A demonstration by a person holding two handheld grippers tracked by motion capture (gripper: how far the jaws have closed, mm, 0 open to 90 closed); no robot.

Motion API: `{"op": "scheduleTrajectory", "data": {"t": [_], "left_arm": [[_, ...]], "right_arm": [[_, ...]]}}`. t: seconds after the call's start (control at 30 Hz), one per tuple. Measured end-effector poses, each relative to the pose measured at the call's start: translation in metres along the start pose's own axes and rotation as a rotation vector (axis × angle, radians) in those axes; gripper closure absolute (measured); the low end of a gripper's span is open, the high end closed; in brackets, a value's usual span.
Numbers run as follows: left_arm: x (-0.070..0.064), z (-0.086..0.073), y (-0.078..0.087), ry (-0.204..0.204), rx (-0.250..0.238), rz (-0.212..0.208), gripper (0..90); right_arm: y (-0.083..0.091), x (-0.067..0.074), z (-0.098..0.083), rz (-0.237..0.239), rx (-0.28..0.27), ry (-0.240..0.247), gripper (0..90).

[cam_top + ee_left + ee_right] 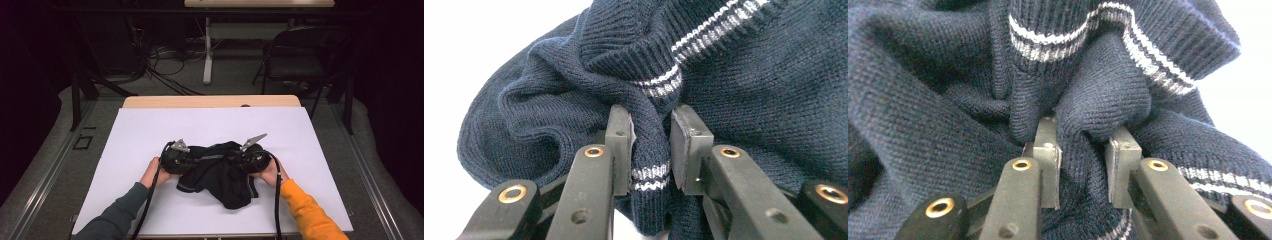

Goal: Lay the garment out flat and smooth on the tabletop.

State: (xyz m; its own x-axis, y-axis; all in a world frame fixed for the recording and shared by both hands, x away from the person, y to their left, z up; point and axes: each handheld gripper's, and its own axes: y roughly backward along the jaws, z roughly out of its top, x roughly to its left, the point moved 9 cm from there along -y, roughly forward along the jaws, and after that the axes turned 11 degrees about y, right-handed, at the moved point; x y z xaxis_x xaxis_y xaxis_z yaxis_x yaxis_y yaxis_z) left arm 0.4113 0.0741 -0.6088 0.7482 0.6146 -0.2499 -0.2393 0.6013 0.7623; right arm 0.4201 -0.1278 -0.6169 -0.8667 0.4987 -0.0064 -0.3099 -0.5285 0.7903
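Near the tabletop's (150,130) front edge, the left gripper (651,150) and right gripper (1083,160) each pinch a fold of the crumpled dark sweater (220,172).

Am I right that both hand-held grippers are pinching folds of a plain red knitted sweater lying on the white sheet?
Not quite: the sweater is dark navy with white stripes, not plain red, as the left gripper view shows. The rest holds: the left hand-held gripper and the right hand-held gripper each pinch a fold of it, and it lies on the white sheet.
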Motion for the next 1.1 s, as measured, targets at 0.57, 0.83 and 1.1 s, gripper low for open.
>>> {"op": "scheduleTrajectory", "data": {"t": [0.57, 0.83, 1.1], "left_arm": [[-0.017, -0.027, 0.037, -0.020, 0.010, 0.050, 47.1], [-0.016, -0.009, 0.051, -0.028, -0.050, 0.095, 30.2], [-0.014, -0.009, 0.015, -0.041, 0.031, 0.066, 37.2]], "right_arm": [[0.026, 0.026, -0.016, 0.012, 0.041, 0.087, 44.0], [0.063, -0.011, -0.018, -0.148, -0.002, 0.020, 34.7], [0.031, -0.029, -0.030, -0.148, 0.078, -0.027, 33.5]]}}
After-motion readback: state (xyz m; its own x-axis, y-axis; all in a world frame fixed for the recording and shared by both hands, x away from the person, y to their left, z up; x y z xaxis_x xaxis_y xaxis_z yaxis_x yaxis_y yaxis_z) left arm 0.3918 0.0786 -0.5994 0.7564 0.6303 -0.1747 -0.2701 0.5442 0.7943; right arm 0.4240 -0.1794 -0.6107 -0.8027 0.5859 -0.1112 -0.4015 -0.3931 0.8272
